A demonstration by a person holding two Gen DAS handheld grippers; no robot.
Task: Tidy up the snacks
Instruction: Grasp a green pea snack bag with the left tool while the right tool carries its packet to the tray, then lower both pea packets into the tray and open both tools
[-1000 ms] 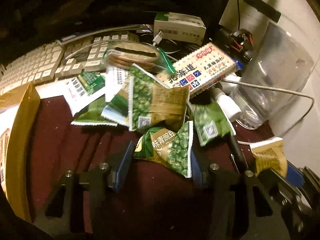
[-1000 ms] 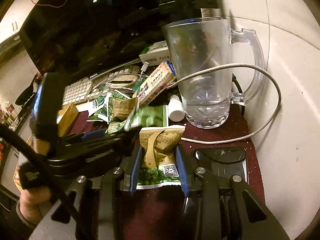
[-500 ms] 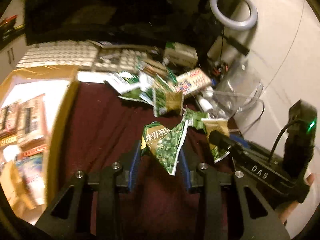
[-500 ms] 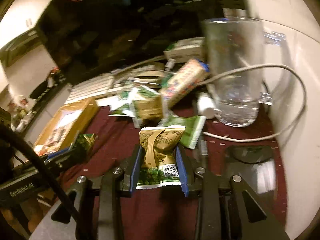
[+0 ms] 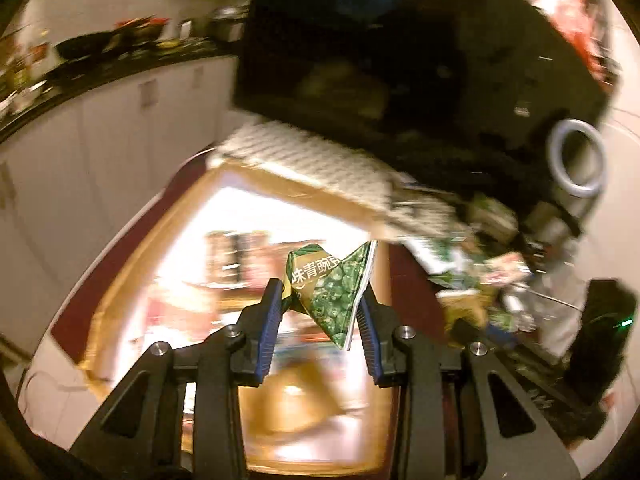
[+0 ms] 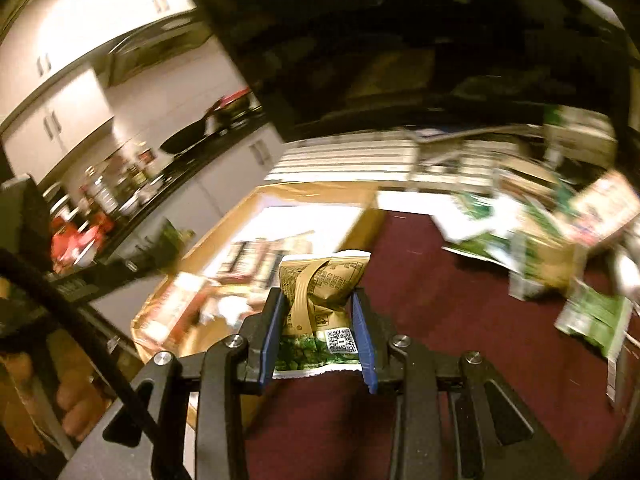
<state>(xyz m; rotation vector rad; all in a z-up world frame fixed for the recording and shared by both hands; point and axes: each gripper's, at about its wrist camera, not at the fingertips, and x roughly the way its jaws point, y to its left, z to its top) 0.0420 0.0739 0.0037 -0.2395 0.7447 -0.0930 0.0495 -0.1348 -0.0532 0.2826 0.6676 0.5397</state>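
1. Two snack bags are held up right now, one in each of my grippers.
2. My left gripper (image 5: 320, 316) is squeezed tight on a crumpled green pea snack bag with white writing (image 5: 330, 288). The blue pads (image 5: 269, 326) press on both sides of it.
3. That green bag hangs in the air over the open brown cardboard box (image 5: 320, 196). The box has other snack packs inside, but they look blurry to me.
4. My right gripper (image 6: 318, 334) is squeezed tight on a tan and green snack bag with a little square code (image 6: 320, 308). It is scrunched between the blue pads (image 6: 362, 340).
5. This tan bag is up over the dark red table cloth (image 6: 460, 320), just beside the edge of the same cardboard box (image 6: 316, 190).
6. More green and white snack packs (image 6: 532, 248) lie in a heap on the red cloth, well apart from the box, on my right.
7. I see a white keyboard (image 5: 316, 164) behind the box and a big black screen (image 5: 400, 60) behind that.
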